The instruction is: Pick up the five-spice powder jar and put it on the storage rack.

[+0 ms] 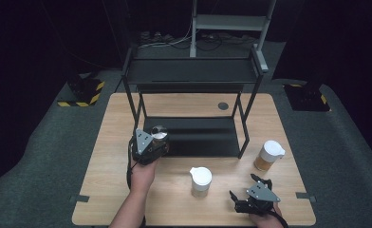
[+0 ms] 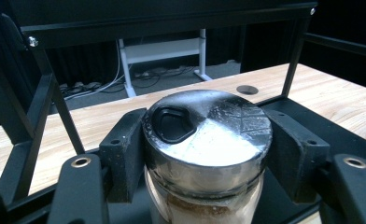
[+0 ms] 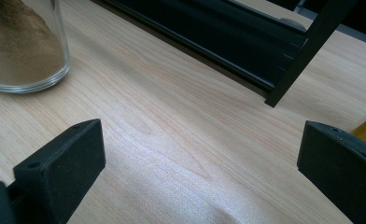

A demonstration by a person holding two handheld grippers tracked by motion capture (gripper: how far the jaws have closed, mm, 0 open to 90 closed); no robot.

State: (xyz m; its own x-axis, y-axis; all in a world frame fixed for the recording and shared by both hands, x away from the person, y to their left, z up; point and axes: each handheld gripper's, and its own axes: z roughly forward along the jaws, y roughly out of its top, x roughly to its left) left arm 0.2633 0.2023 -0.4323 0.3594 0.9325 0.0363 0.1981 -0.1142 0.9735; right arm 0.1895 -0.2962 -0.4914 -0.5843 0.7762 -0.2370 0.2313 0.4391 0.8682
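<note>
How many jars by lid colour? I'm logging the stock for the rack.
Silver-lidded jar, held in the left tool: 1
White-lidded jars on the table: 2
Total: 3

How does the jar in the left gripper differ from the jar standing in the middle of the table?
The held jar has a shiny silver lid; the middle jar has a white one. The held jar is clamped between the left gripper jaws at the front edge of the black rack, while the middle jar stands free on the table, with nothing touching it. Both are clear glass jars with brownish powder inside and a lid with a pour opening or spout.
</note>
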